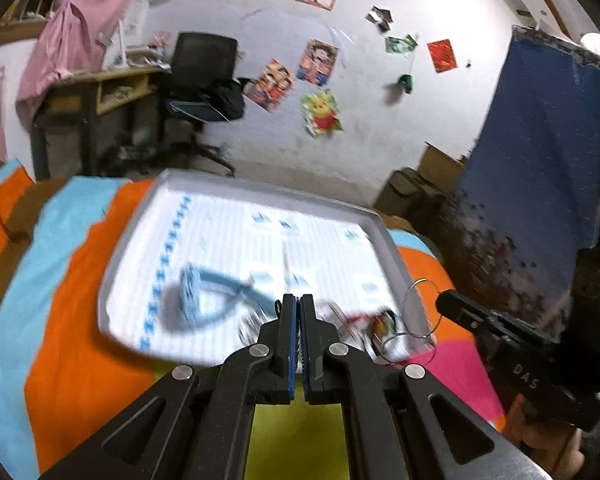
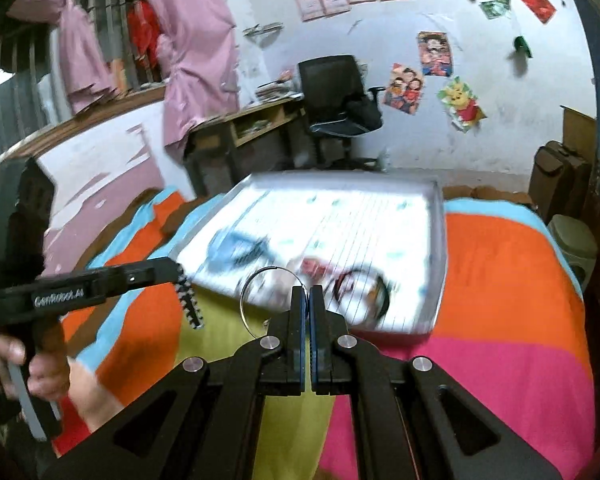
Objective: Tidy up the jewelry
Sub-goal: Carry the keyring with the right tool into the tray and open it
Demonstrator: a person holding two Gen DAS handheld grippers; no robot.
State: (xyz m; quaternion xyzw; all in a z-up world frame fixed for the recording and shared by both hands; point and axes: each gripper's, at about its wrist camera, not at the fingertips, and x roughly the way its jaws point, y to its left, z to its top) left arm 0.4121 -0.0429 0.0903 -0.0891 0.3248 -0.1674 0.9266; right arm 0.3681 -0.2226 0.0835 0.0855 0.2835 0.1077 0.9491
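**Jewelry: carrying the ring clear of the tray**

Jewelry lies blurred in the tray (image 1: pixel 124 256): a blue band (image 1: pixel 192 292) at 9 o'clock, dark bangles (image 2: pixel 360 292) at 4 o'clock. Left gripper (image 1: pixel 298 300): jaws pressed together; whether anything thin is pinched cannot be told. Right gripper (image 2: pixel 308 294): jaws pinching a wire ring (image 2: pixel 260 300), judging by its rim at the tips. Maintain that pinch; move slowly, level, avoiding the tray wall.

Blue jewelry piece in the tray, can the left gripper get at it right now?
Probably yes. The blue jewelry piece lies uncovered in the open tray, just ahead and left of the left gripper, with nothing between. The jaws are shut, though, so they would have to open first.
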